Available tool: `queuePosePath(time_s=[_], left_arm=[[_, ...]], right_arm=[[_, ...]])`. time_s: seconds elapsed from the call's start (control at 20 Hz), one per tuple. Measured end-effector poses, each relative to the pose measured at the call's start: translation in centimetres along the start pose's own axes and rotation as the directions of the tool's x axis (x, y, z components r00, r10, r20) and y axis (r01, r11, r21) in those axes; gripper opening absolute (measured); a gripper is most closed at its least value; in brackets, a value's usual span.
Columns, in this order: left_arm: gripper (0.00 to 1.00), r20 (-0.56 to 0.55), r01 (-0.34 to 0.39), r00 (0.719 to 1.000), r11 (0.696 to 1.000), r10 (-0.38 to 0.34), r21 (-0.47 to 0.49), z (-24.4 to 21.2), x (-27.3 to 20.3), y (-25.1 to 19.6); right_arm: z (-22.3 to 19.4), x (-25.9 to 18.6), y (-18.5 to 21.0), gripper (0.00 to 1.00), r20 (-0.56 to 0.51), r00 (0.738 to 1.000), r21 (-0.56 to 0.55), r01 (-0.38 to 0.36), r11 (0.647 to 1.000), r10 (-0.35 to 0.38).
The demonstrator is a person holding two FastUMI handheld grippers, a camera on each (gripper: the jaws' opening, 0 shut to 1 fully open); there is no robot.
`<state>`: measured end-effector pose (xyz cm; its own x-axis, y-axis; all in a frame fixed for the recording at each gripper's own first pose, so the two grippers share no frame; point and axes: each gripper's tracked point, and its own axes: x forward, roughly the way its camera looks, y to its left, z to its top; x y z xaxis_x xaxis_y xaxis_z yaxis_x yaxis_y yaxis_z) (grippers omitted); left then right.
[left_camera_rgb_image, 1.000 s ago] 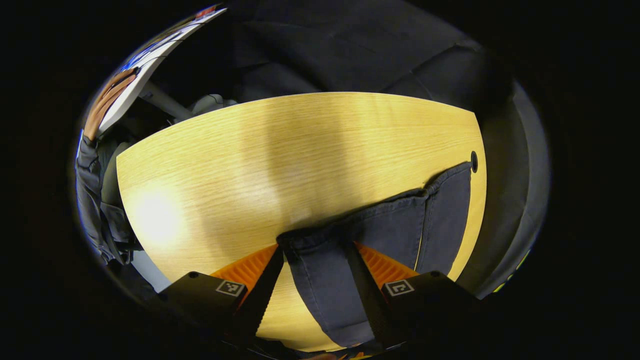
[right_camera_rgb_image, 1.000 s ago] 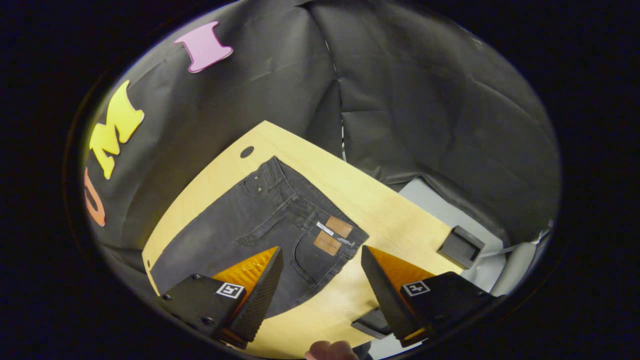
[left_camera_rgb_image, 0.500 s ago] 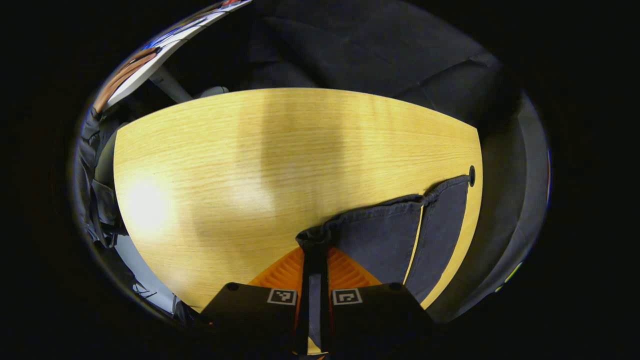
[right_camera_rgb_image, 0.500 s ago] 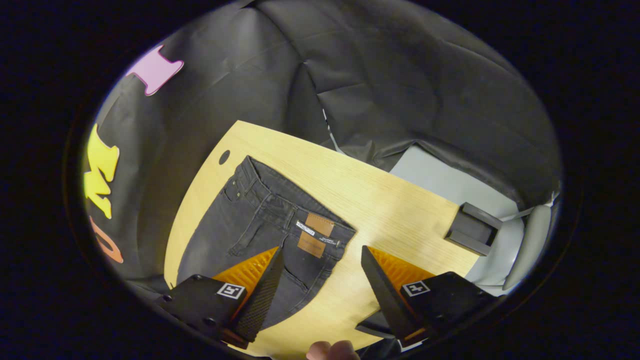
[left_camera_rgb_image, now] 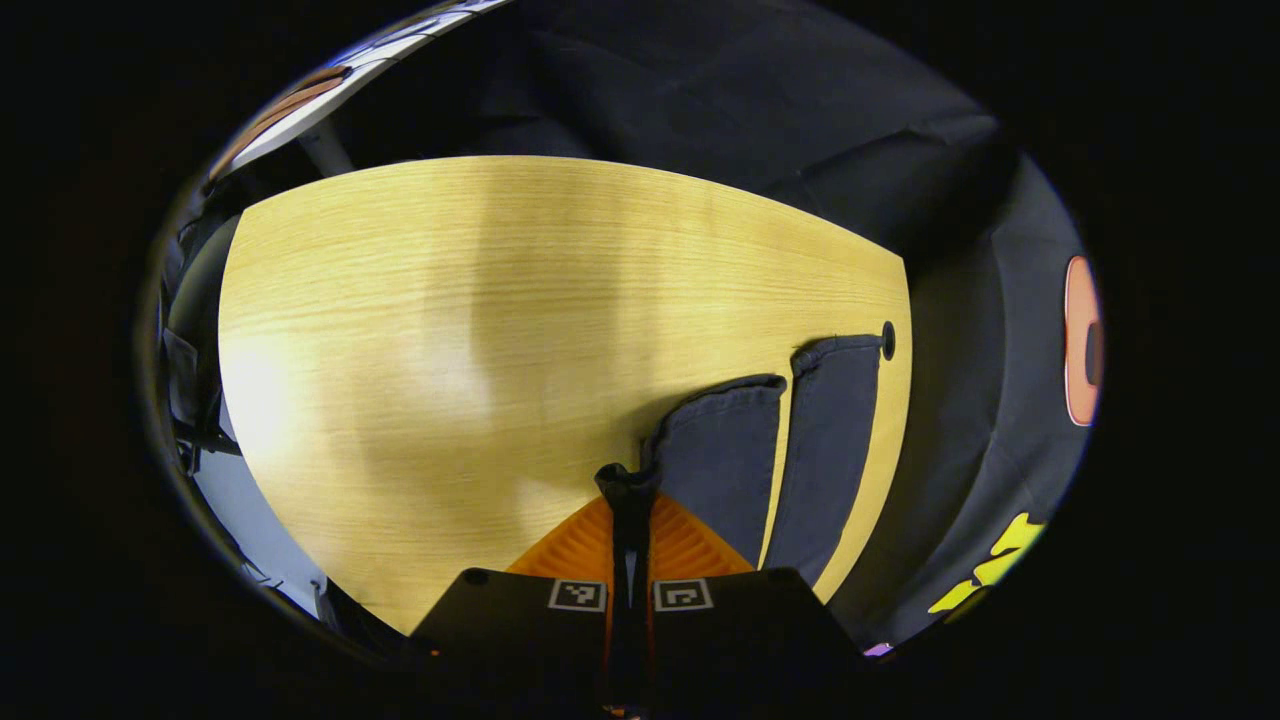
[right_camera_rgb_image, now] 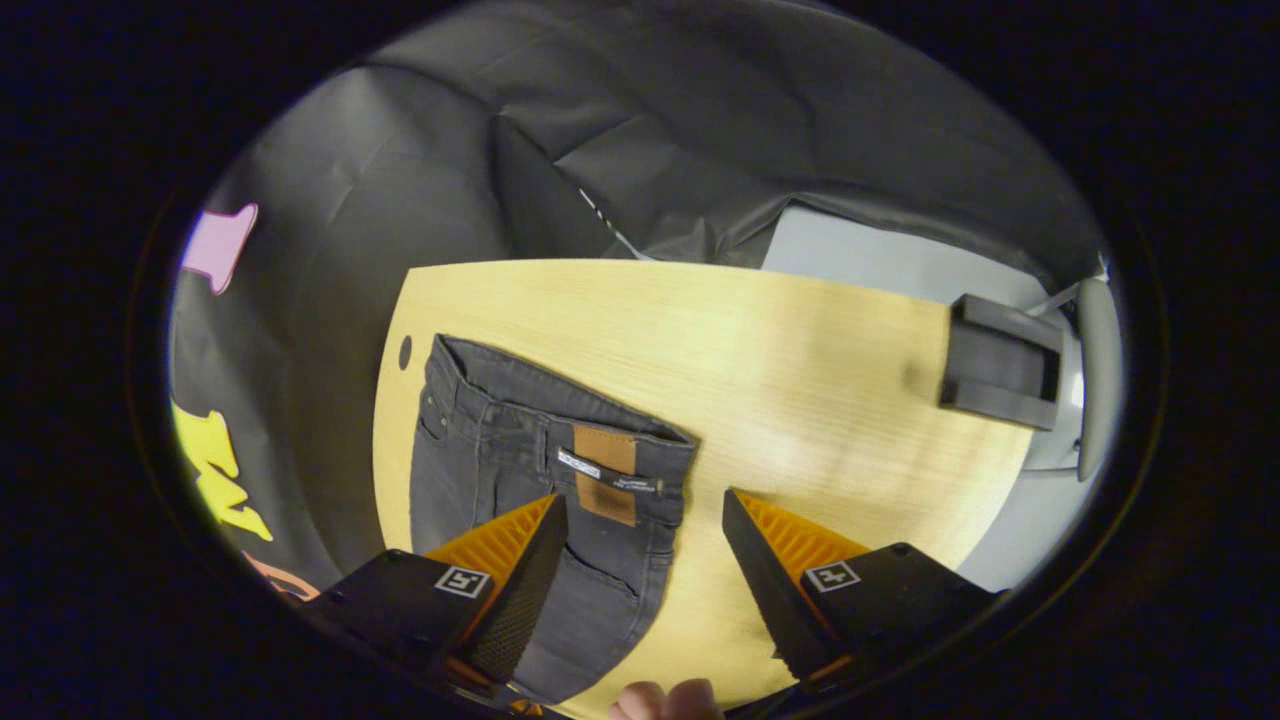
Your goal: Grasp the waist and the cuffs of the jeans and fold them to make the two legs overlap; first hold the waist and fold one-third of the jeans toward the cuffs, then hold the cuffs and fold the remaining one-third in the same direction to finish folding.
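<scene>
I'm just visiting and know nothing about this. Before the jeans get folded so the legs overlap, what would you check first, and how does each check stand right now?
1. Left tool clamped on a cuff of the jeans: ok, both fingers press the denim.
2. Right tool gripping the waist: not ok, its fingers stand open above the jeans.
3. Waist lying flat within reach: ok, it rests on the table just ahead of the right tool.
4. Room to fold: ok, bare wood beside the jeans; the black box sits at the far edge.
5. Second cuff lying flat: ok, it rests near the table's edge.
6. Grip depth on the cuff: cannot tell.
</scene>
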<state>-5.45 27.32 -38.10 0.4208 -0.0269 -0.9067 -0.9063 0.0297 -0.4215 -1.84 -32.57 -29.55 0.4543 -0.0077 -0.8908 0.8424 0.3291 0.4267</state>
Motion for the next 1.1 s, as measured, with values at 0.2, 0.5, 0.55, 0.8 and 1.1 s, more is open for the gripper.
queuePosePath(time_s=[0.2, 0.5, 0.55, 0.8, 1.1], left_arm=[[0.04, -0.002, 0.021, 1.0, 1.0, -0.021, -0.01, -0.5, -0.4, -0.2], [0.04, -0.004, 0.038, 0.999, 0.999, -0.038, -0.021, -0.9, -0.2, -0.4], [0.04, -0.005, 0.044, 0.999, 0.999, -0.044, -0.021, -1.0, -0.3, -0.6], [0.03, -0.003, 0.067, 0.998, 0.998, -0.067, -0.013, -1.4, -1.6, -1.4], [0.03, 0.03, 0.095, 0.995, 0.995, -0.095, 0.005, -1.7, -4.6, -3.5]], right_arm=[[-0.2, 1.1, -0.5, 0.98, 0.005, 0.999, -0.086, 0.048, 0.995, -0.048], [0.4, 1.2, -3.2, 0.57, 0.038, 0.962, -0.076, 0.272, 0.959, -0.27], [0.5, 0.8, -2.9, 0.45, 0.036, 0.963, -0.062, 0.27, 0.961, -0.268], [0.4, 0.6, -2.5, 0.1, -0.018, 0.987, 0.066, 0.158, 0.985, -0.158], [0.4, -2.2, 1.1, 0.06, -0.051, 0.998, 0.155, -0.014, 0.988, 0.022]])
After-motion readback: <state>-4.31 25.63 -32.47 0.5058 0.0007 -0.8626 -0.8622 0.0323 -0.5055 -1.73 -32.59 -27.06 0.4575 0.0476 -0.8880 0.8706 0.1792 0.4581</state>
